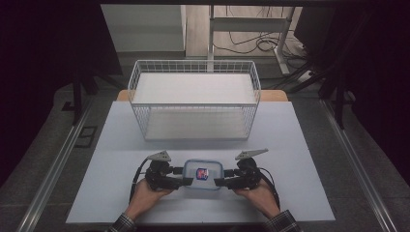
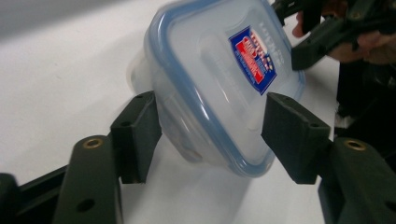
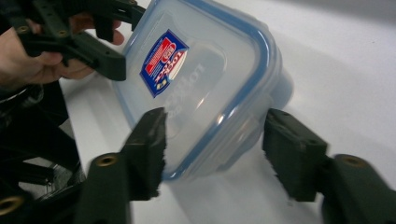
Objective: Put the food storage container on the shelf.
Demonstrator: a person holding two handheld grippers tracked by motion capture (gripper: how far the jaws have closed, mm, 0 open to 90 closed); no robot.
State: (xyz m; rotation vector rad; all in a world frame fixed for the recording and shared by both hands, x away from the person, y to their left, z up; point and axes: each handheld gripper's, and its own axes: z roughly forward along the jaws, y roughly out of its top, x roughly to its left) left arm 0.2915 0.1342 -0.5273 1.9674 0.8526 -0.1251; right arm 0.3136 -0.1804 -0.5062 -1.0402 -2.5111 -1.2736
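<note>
So both hands were low at the near edge of the white table [image 1: 290, 145], forearms coming in from the bottom in plaid sleeves, angled inward toward each other. The left hand [image 1: 145, 193] was wrapped around the left gripper [image 1: 186, 181] and the right hand [image 1: 258, 193] around the right gripper [image 1: 220, 182], and the two tools pointed at each other from opposite sides of a small clear plastic container [image 1: 203, 175] with a blue-rimmed lid and a red and blue sticker on top.

The container sat flat on the table near the front edge, right between the two grippers, with the white wire basket [image 1: 193, 96] well apart from it further back.

From the left gripper view, the left gripper [image 2: 212, 135] had its jaws spread, one on each side of a corner of the container [image 2: 219, 79]. The pads looked close to the walls, but I couldn't tell whether they were actually touching; the picture's a bit blurry there. The other tool and its hand showed at the top right, at the far edge of the lid.

Same deal in the right gripper view: the right gripper [image 3: 215, 149] was spread wide around a corner of the container [image 3: 210, 84], not clamped, with the other hand and tool at upper left.
</note>
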